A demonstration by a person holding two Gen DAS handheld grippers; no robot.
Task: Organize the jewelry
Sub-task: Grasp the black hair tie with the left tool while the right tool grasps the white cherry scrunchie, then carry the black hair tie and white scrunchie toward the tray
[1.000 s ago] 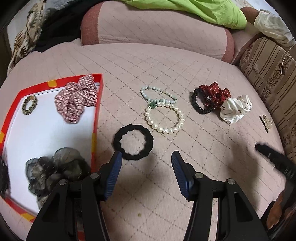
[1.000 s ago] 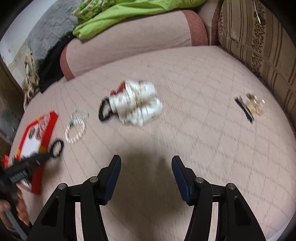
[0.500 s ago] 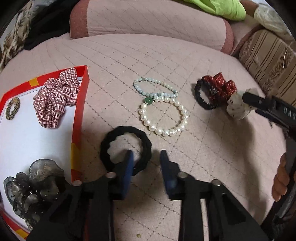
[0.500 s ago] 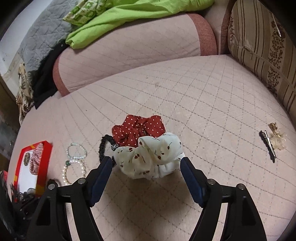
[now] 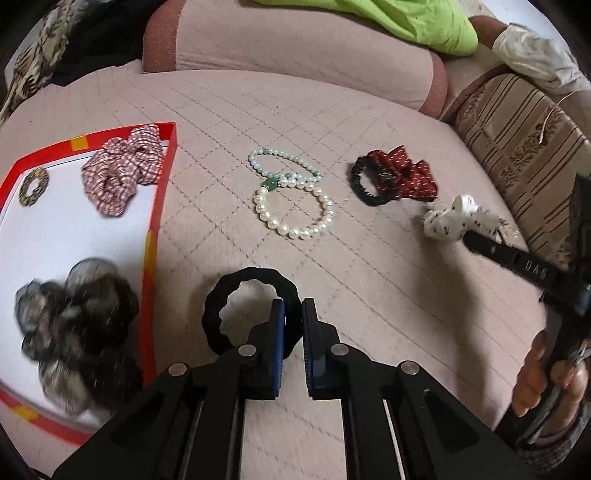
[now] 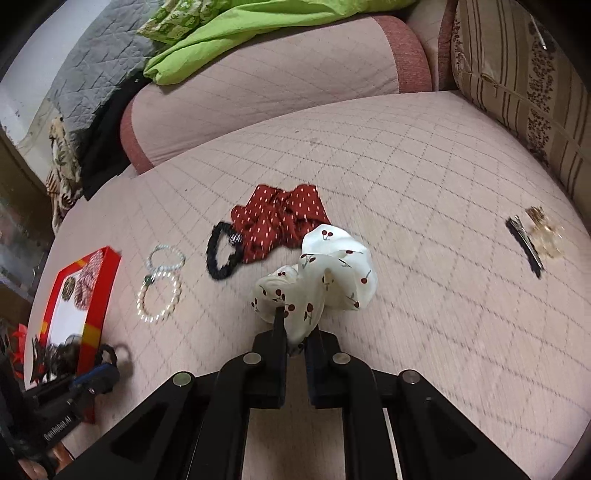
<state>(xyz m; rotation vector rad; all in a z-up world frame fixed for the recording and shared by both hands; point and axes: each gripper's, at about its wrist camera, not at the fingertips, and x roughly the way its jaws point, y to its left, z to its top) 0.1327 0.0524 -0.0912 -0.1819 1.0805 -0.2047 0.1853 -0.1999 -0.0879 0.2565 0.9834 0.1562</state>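
My left gripper [image 5: 293, 314] is shut on the right side of a black wavy hair tie [image 5: 229, 310] beside the red-rimmed white tray [image 5: 155, 206]. The tray holds a plaid scrunchie [image 5: 122, 177], a small gold ring tie [image 5: 34, 185] and a dark sheer scrunchie [image 5: 74, 325]. My right gripper [image 6: 295, 332] is shut on a white cherry-print scrunchie [image 6: 325, 280], which also shows in the left wrist view [image 5: 454, 218], lifted a little off the cushion. A pearl bracelet [image 5: 295, 214], a pale green bead bracelet [image 5: 280, 166], a red dotted scrunchie [image 5: 402, 173] and a black tie [image 5: 365, 184] lie on the cushion.
A black hair clip [image 6: 526, 243] and a gold ornament [image 6: 545, 236] lie at the right of the pink quilted cushion [image 6: 406, 177]. A striped pillow [image 6: 524, 81] stands at the right, a bolster [image 6: 266, 96] with green cloth [image 6: 236, 29] behind.
My left gripper has closed on the black hair tie. My right gripper has closed on the white cherry scrunchie and raised it away from the red scrunchie.
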